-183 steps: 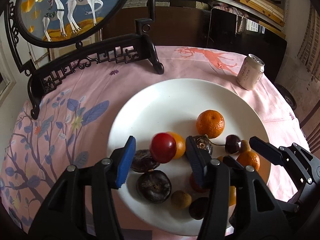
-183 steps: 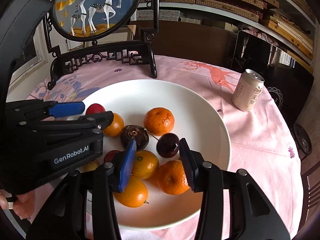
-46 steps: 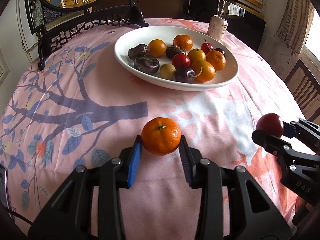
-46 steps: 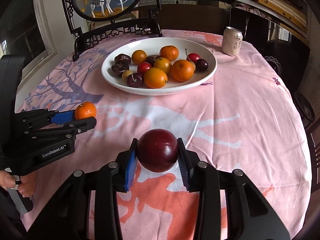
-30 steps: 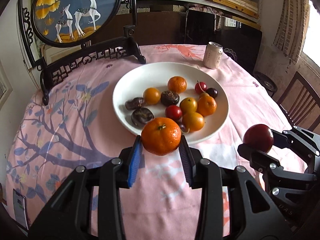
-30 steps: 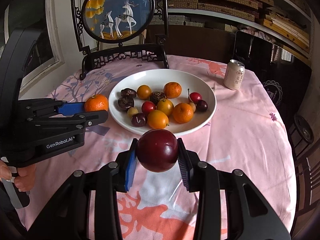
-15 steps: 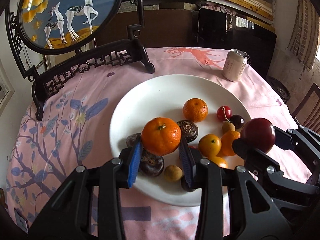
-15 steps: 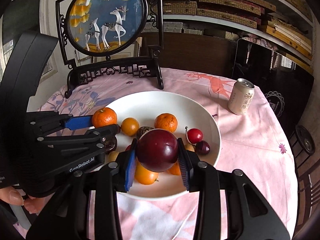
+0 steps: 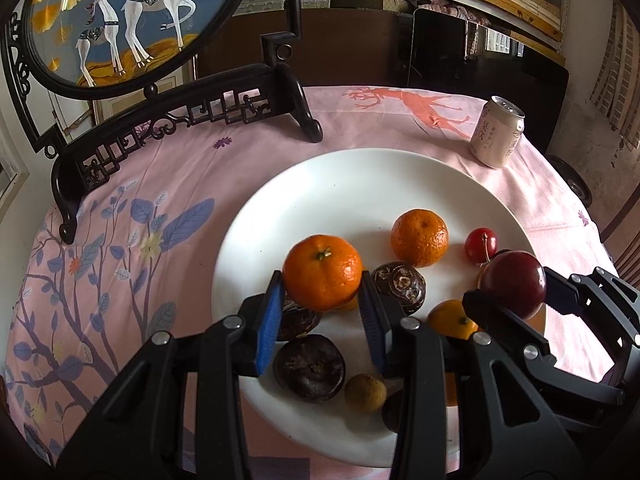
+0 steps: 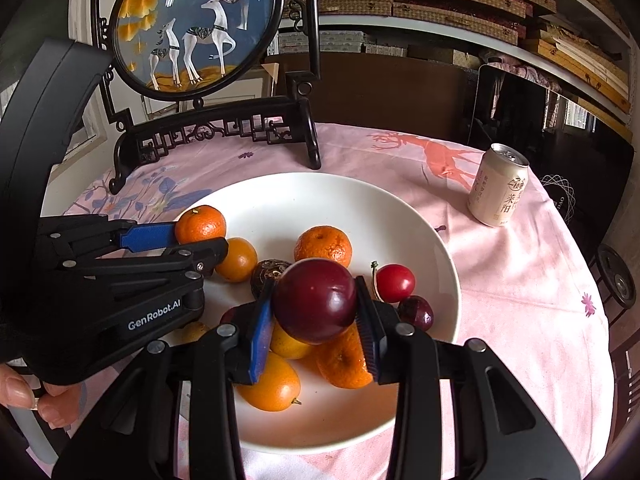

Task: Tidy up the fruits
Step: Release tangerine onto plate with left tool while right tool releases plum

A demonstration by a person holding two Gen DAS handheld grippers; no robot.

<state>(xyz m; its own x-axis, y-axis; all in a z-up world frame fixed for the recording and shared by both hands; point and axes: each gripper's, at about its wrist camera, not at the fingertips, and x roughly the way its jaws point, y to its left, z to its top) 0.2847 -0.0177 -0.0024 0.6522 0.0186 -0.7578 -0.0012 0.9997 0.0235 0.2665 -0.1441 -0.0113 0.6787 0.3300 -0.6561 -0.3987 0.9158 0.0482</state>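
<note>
A white plate on the pink tablecloth holds several fruits: a mandarin, a red cherry, dark passion fruits, a small brown longan and orange kumquats. My left gripper is shut on a mandarin and holds it above the plate's left part. My right gripper is shut on a dark red plum above the plate's right part.
A beige drink can stands at the back right of the table. A black carved stand with a round deer picture stands behind the plate. Shelves and a dark cabinet lie beyond the table.
Both grippers have moved forward and lower over the plate, each still holding its fruit. The plate now looks larger and closer.
</note>
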